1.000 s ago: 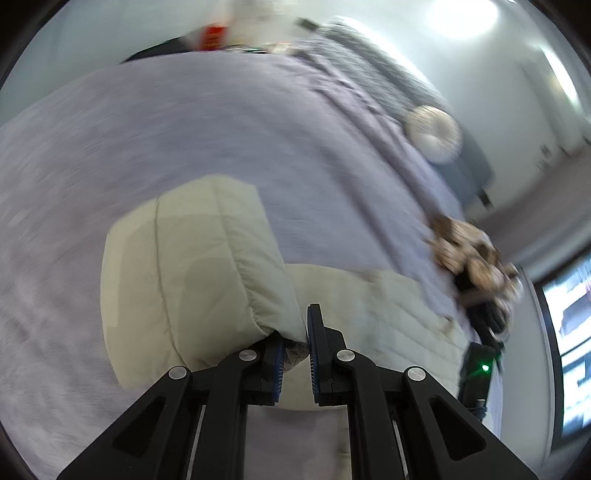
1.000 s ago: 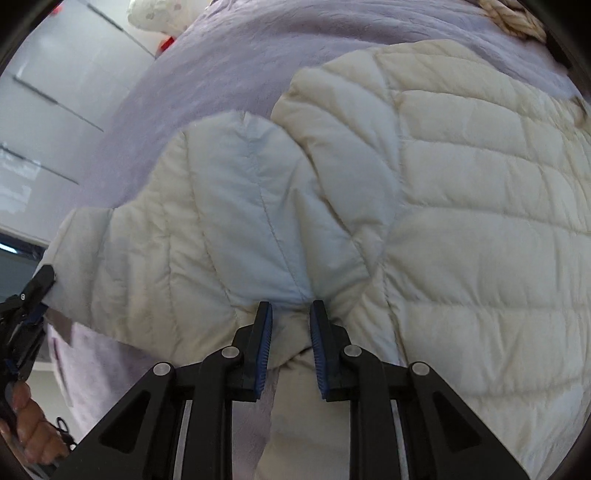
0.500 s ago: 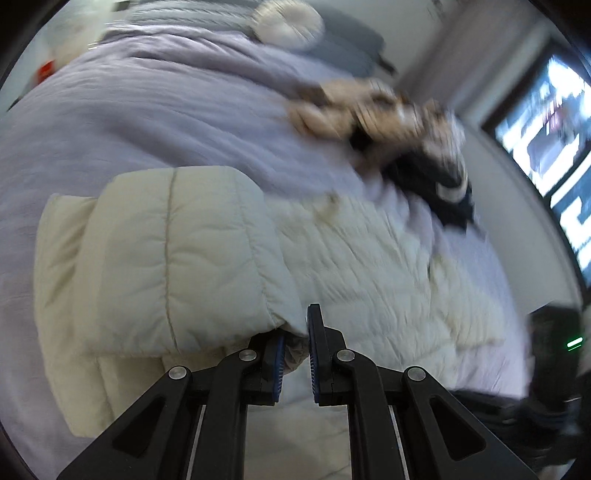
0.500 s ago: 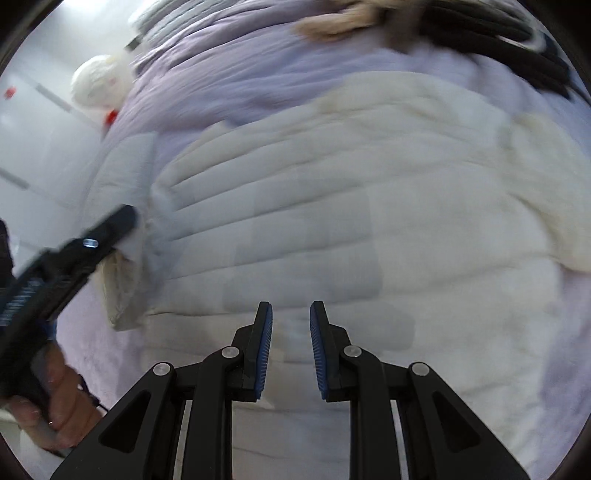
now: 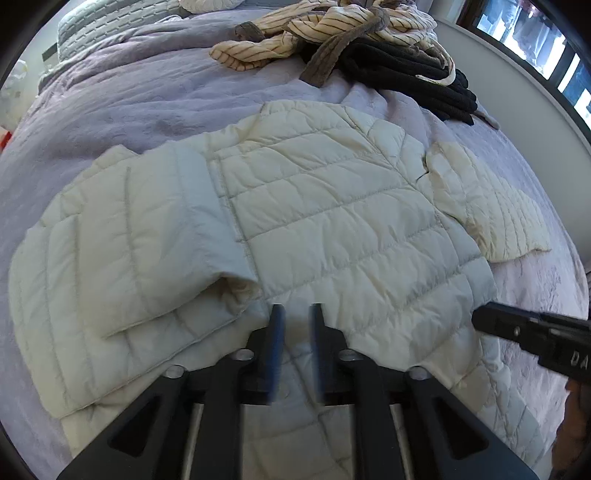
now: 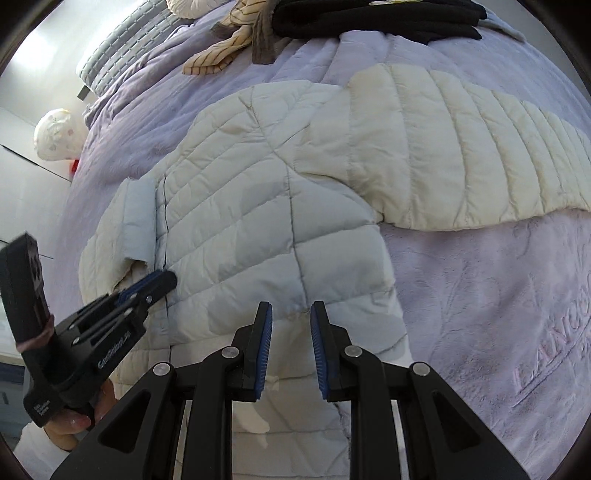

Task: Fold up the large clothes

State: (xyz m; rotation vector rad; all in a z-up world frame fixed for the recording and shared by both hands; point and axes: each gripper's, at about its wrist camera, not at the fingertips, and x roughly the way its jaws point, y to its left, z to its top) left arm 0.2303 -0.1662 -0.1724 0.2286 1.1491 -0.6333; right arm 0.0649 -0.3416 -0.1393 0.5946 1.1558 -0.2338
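A cream quilted puffer jacket [image 5: 332, 206] lies flat on the lilac bed cover [image 5: 129, 99]. Its left sleeve [image 5: 129, 240] is folded over onto the body. The other sleeve [image 6: 461, 147] stretches out to the right. My left gripper [image 5: 295, 314] hovers over the jacket's near edge beside the folded cuff. Its jaws are opening and nothing is between them. In the right wrist view the left gripper [image 6: 159, 284] is held by a hand at the jacket's left side. My right gripper [image 6: 291, 310] stands open over the hem near the right side seam, holding nothing. Its tip [image 5: 491, 321] shows in the left wrist view.
At the far end of the bed lie a crumpled striped cream garment [image 5: 314, 33] and a black garment [image 5: 406, 74]. A grey quilted pillow [image 5: 110, 22] sits at the head. A white round object [image 6: 55, 136] stands beyond the bed's left edge. The cover right of the jacket bears embossed lettering [image 6: 546, 332].
The left gripper carried the sleeve cuff across onto the jacket body and let it go, its jaws parting. The right gripper left the fabric and moved toward the jacket's right side.
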